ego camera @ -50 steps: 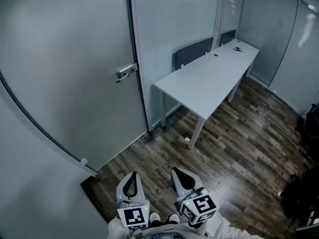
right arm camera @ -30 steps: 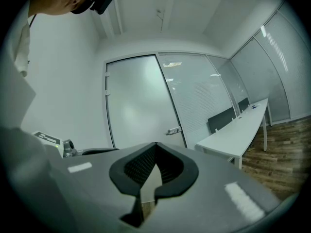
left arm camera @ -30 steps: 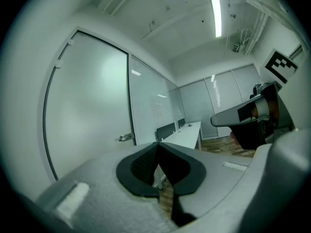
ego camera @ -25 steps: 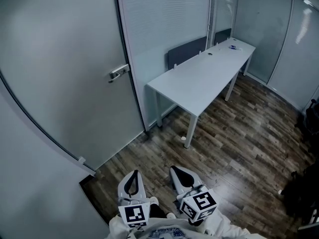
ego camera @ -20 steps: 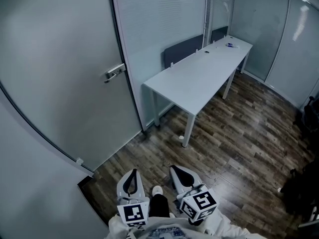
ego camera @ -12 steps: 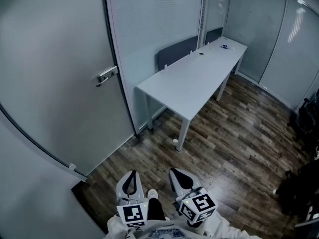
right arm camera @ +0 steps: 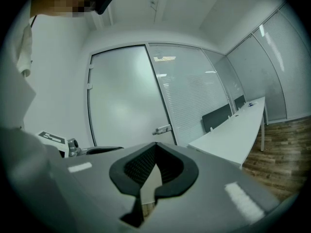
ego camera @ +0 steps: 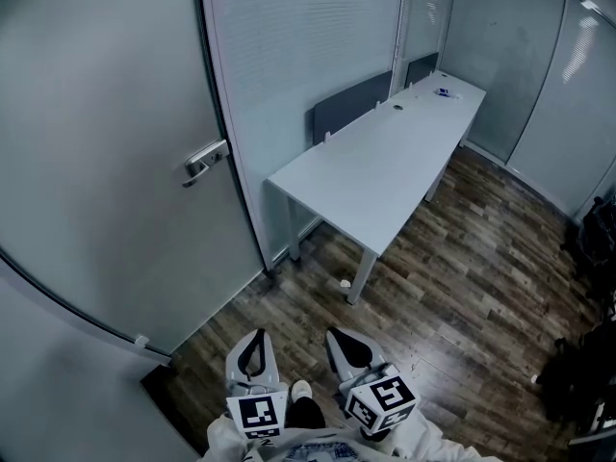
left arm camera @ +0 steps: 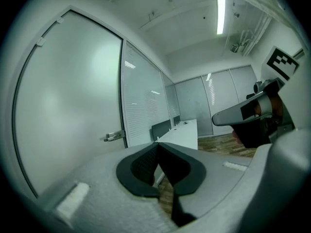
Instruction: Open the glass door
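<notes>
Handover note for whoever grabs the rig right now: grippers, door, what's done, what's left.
Left gripper: jaws together, nothing between them.
Right gripper: jaws together, nothing between them.
Both are held low in front of the person, pointing roughly level, well short of the door.
Glass door: frosted and closed, ahead and to the left. Its lever handle sits on the edge nearest the white desk; neither gripper touches it.
Done: nothing on the door yet.
Left: bring a gripper to the handle, press it down, and open the door. Which way it swings cannot be told from here.
</notes>
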Demonstrator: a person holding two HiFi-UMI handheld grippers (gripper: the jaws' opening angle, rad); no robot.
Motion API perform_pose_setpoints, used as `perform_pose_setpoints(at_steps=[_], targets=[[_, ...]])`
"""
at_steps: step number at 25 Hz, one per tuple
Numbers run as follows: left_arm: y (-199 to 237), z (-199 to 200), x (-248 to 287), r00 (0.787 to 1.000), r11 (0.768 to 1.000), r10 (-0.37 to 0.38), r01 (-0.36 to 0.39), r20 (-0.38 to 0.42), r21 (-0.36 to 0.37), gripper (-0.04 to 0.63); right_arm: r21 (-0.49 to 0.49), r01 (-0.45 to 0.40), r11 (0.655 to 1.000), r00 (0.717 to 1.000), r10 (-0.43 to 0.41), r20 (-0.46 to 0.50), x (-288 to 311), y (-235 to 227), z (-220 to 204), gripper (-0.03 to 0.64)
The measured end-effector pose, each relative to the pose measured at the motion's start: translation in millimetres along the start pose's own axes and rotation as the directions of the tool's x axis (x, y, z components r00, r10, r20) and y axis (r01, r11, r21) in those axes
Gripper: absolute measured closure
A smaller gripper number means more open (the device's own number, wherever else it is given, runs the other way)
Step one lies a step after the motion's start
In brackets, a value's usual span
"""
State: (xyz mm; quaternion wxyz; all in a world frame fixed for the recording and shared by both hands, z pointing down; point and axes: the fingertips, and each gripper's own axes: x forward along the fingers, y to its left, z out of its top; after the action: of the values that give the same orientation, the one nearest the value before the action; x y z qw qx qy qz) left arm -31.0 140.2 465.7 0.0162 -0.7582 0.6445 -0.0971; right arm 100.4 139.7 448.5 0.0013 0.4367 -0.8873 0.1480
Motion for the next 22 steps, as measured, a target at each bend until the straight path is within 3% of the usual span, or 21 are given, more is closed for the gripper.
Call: perform_pose_setpoints(at_steps=[15,22], targets=[[97.6,5.3,119.0,0.999,1.0,0.02,-0.02,0.025,-0.006,0.591,0.008,0.027,1.0,1.0,-0.027,0.003,142.0,-28.1,28.3,0.612],[130.2,-6.5,145.6,0.996,0.995,0.092,-0.092,-0.003,-0.045,0.591,-0.004,-0.04,0.999,0.998,0.04,-0.053,195.6,-29.2,24.5,0.612]])
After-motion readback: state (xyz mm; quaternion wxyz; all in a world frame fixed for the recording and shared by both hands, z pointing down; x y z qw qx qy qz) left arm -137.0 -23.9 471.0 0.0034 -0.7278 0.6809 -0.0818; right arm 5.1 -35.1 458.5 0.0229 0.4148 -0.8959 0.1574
